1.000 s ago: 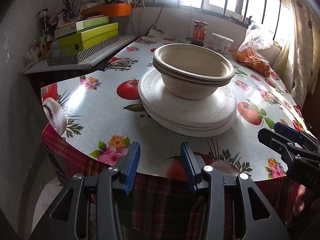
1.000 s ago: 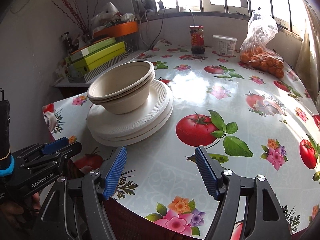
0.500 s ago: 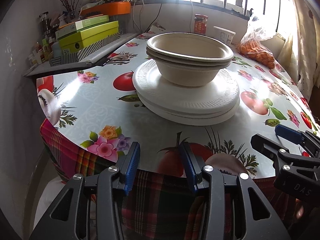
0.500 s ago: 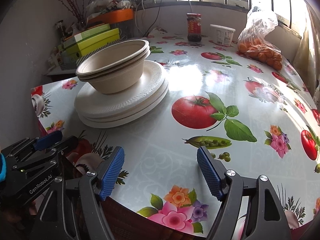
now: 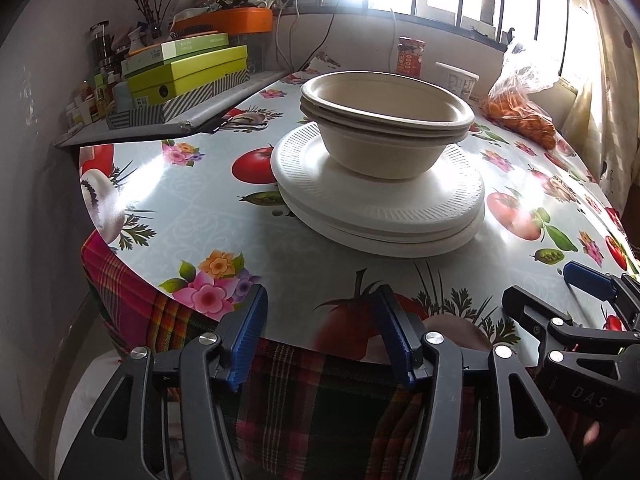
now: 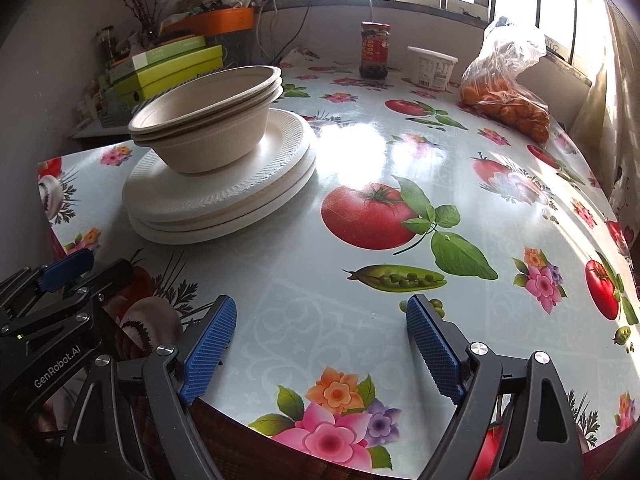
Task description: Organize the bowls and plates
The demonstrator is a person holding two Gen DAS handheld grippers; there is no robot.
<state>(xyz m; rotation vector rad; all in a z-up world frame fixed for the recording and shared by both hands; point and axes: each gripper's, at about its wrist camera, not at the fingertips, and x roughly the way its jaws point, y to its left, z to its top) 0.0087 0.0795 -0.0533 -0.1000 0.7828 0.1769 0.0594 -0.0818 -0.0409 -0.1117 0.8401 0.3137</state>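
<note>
Beige bowls [image 5: 386, 128] nested on white plates [image 5: 380, 204], mid-desk [image 6: 360, 184], ahead of the left gripper [image 5: 320, 336], right gripper [image 6: 320, 344] near the edge, both empty, jaws just opening.

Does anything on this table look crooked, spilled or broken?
Nothing spilled or broken. The nested beige paper bowls sit off-centre on the stack of white paper plates, toward its far side, and the plates' rims are slightly staggered. Both grippers are open and empty.
</note>
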